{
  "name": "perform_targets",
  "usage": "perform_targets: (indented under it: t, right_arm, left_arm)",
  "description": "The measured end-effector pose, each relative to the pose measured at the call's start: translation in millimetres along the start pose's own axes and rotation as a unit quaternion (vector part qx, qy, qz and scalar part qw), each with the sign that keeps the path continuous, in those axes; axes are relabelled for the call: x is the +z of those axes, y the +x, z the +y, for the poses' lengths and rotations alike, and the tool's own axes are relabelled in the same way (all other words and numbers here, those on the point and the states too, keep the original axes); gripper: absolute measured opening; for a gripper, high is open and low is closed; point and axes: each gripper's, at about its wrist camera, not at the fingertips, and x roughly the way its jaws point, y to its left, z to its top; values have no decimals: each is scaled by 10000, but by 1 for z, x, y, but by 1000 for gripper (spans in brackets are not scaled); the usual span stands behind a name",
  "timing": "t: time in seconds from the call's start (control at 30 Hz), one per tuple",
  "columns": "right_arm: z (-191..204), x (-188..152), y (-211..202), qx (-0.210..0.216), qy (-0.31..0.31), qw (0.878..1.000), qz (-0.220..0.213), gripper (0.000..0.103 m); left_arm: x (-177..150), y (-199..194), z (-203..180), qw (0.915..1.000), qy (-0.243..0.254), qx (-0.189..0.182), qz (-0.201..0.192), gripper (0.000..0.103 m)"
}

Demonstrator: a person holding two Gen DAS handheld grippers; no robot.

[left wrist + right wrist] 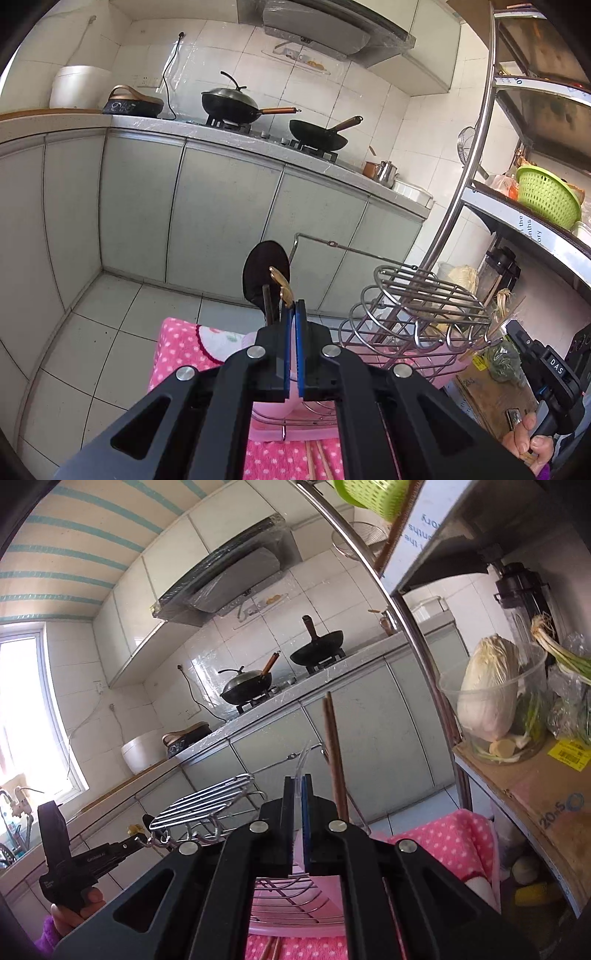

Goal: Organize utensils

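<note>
A tiled kitchen with grey cabinets; a pink dotted towel (pixel 184 350) under a wire dish rack (pixel 413 314). The left gripper (pixel 291 314), tilted downward, clamps a black spatula (pixel 264 273). The right gripper (pixel 298 786) clamps brown chopsticks (pixel 334 753) upright above the rack.

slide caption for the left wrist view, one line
Left gripper shut on a black ladle above the wire dish rack and pink dotted towel.
</note>
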Motion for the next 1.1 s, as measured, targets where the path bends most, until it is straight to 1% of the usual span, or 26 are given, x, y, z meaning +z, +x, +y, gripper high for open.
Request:
perform_targets:
  t: [0.13,0.37,0.57,0.67,0.73,0.77,0.8,0.83,0.87,0.9,0.93,1.1]
  right_arm:
    - [-13,5,11,-166,209,9995,174,4]
    - [-23,17,37,-164,364,9982,455,4]
    - [-20,9,46,-133,313,9969,704,4]
    - [-18,5,41,-131,277,9973,673,4]
    - [-18,6,39,-151,272,9968,733,5]
    - [-18,6,40,-169,270,9964,788,6]
    - [-18,6,40,-188,266,9958,861,9]
    - [-18,5,41,-220,274,9952,915,16]
    - [-18,4,40,-235,298,9948,942,20]
    - [-19,4,39,-235,324,9947,950,28]
    - [-20,4,38,-237,350,9946,944,32]
    - [-17,3,26,-331,258,9949,916,34]
  left_arm:
    - [-2,10,7,9999,-59,121,99,1]
    - [4,26,17,9994,-241,164,208,2]
    - [4,32,13,9992,-249,209,247,2]
    - [3,34,12,9988,-263,194,357,8]
    - [1,33,12,9987,-269,216,375,21]
    - [1,32,11,9988,-255,222,361,23]
    - [1,31,10,9988,-246,220,348,27]
    - [1,30,9,9989,-243,215,339,28]
    - [1,28,10,9989,-243,211,332,28]
    - [1,27,9,9990,-242,207,327,28]
    - [1,26,10,9990,-243,206,327,28]
    - [2,18,10,9990,-273,211,297,28]
